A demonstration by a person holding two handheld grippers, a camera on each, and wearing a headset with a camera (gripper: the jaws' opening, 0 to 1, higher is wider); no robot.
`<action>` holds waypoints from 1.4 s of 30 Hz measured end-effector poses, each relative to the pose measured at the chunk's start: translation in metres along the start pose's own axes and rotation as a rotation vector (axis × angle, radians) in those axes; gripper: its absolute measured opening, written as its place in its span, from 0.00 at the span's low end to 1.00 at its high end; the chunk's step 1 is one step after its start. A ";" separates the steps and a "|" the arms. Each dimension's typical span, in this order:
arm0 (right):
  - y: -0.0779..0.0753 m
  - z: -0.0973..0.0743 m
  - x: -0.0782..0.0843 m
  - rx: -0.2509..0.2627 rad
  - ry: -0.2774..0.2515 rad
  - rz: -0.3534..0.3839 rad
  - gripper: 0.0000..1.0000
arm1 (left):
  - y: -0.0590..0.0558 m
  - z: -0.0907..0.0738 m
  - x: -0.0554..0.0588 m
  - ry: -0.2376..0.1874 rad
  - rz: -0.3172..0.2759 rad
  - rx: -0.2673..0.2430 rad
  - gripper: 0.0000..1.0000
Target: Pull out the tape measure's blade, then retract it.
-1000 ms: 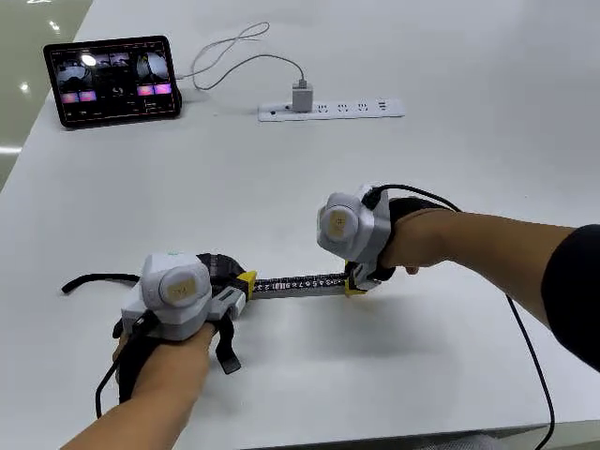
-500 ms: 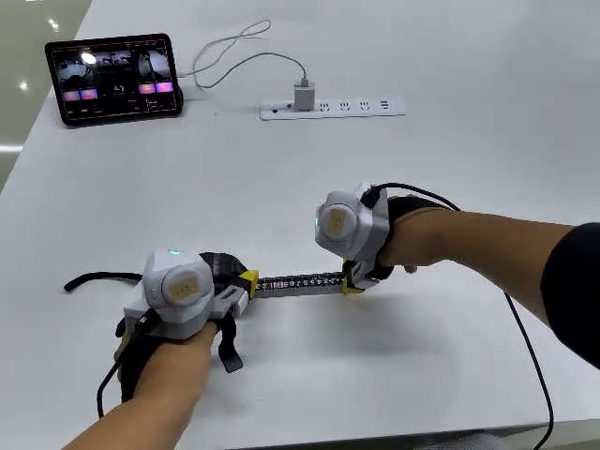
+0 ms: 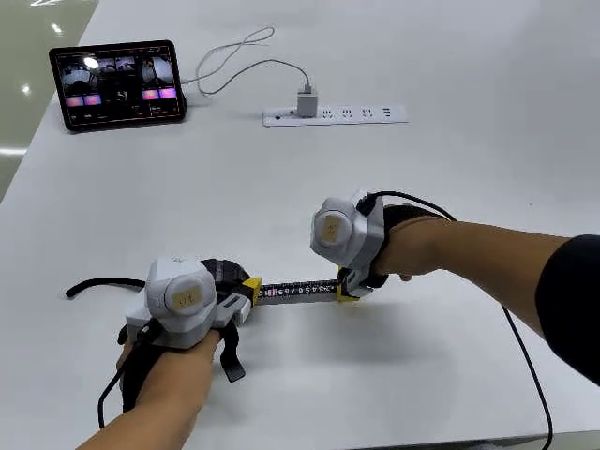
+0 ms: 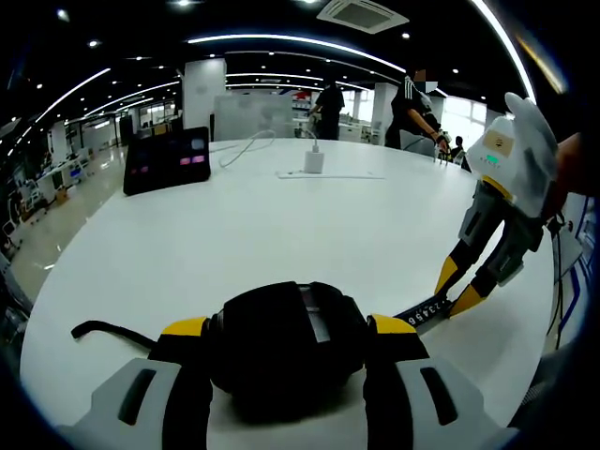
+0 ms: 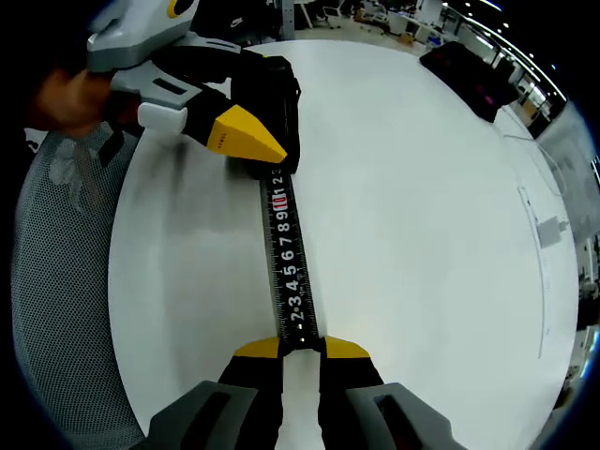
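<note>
The black tape measure case (image 3: 223,275) rests on the white table (image 3: 281,197) with my left gripper (image 3: 246,292) shut across it. In the left gripper view the case (image 4: 291,342) sits between the yellow-tipped jaws of that gripper (image 4: 291,328). A short length of blade (image 3: 295,291) runs right from the case to my right gripper (image 3: 347,292), which is shut on the blade's end. In the right gripper view the numbered blade (image 5: 289,272) stretches from that gripper (image 5: 302,349) up to the case (image 5: 267,89). The right gripper (image 4: 459,286) also appears in the left gripper view, pinching the blade (image 4: 427,314).
A tablet (image 3: 119,82) stands at the far left, and a power strip (image 3: 336,114) with a plugged charger (image 3: 307,98) and cable lies at the back. The case's black strap (image 3: 94,284) trails left. The table's front edge runs close below my hands.
My right gripper has moved a little left toward the case, so the exposed blade is slightly shorter. The left gripper holds its place; the head camera shifted slightly.
</note>
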State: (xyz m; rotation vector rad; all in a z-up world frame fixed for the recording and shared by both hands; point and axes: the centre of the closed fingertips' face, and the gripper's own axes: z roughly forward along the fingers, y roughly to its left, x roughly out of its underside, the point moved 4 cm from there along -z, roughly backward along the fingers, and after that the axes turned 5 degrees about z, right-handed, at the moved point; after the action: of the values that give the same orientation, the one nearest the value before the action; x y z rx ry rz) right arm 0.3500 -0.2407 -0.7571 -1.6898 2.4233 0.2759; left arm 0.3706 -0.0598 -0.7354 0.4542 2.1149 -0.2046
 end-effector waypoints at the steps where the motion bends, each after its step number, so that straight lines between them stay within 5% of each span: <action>1: 0.000 0.000 -0.001 0.001 0.001 -0.005 0.09 | 0.000 0.000 0.000 0.002 0.004 0.000 0.61; 42: 0.003 0.006 -0.021 -0.024 -0.088 -0.035 0.09 | 0.003 -0.001 0.000 0.011 -0.023 0.045 0.60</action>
State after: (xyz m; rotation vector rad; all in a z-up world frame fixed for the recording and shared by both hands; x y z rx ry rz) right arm 0.3549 -0.2196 -0.7577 -1.6910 2.3340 0.3677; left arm 0.3707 -0.0568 -0.7347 0.4590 2.1309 -0.2639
